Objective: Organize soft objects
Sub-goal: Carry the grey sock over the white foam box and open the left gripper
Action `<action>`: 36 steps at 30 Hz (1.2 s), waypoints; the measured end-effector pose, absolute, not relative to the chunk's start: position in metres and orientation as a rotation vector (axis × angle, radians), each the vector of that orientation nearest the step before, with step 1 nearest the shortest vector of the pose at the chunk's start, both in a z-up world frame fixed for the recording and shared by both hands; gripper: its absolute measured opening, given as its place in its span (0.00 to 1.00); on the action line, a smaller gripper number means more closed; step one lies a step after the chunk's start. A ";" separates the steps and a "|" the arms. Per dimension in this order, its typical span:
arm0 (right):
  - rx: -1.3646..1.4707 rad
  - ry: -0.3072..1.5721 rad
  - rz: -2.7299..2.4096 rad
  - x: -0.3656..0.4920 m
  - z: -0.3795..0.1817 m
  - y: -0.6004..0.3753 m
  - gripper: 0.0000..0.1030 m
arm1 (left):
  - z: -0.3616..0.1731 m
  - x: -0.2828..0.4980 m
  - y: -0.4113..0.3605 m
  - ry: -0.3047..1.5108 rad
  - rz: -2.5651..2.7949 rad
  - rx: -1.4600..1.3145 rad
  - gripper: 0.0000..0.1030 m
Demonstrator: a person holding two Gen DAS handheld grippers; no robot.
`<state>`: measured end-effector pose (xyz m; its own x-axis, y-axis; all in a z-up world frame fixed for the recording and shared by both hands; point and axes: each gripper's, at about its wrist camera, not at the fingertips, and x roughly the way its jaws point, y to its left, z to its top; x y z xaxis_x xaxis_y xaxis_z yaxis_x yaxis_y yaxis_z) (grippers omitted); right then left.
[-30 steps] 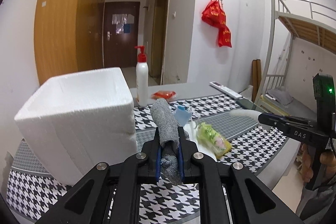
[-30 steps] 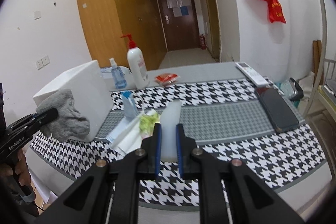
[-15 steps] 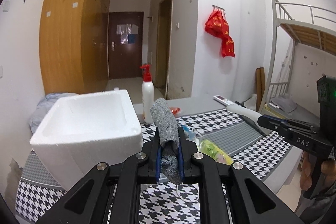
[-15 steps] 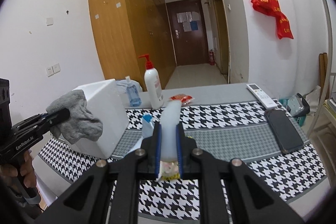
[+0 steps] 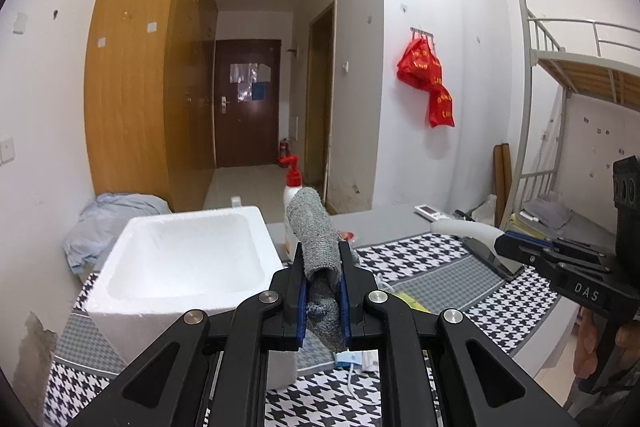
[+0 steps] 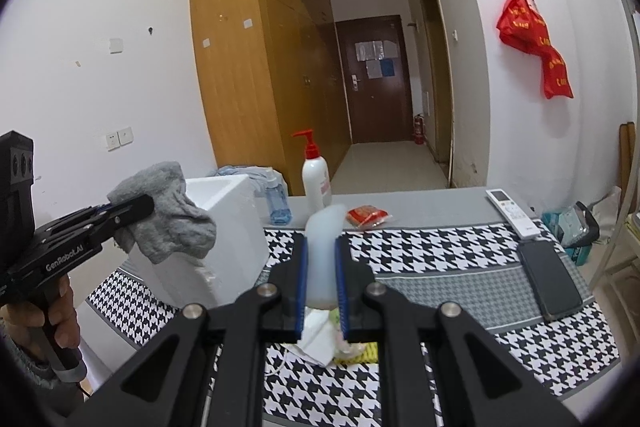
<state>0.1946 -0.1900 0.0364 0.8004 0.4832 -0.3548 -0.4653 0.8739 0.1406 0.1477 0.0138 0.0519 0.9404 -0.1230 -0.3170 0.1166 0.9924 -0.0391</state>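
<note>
L gripper (image 5: 323,259) clamps a grey sock (image 5: 316,247), held up just at 3 o'clock of the foam box (image 5: 180,267). R gripper (image 6: 321,259) pinches a white soft piece (image 6: 322,243) above the checked table (image 6: 440,255), w/ wrappers (image 6: 320,339) below. Pump bottle (image 6: 316,179) at 12, phone (image 6: 548,279) at 3.

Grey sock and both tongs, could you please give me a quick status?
Left tongs shut on grey sock. Right tongs shut on white soft piece. White foam box open, nothing blocking it.
</note>
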 end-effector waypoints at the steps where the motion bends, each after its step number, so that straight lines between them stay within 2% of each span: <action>1: 0.046 0.392 0.511 0.194 0.037 -0.189 0.15 | 0.054 0.147 0.015 0.319 -0.115 -0.020 0.13; 20: -0.002 0.357 0.645 0.198 0.051 -0.147 0.15 | 0.067 0.142 0.054 0.287 0.028 -0.055 0.13; 36: -0.042 0.354 0.708 0.209 0.052 -0.110 0.15 | 0.056 0.182 0.082 0.376 0.070 -0.079 0.13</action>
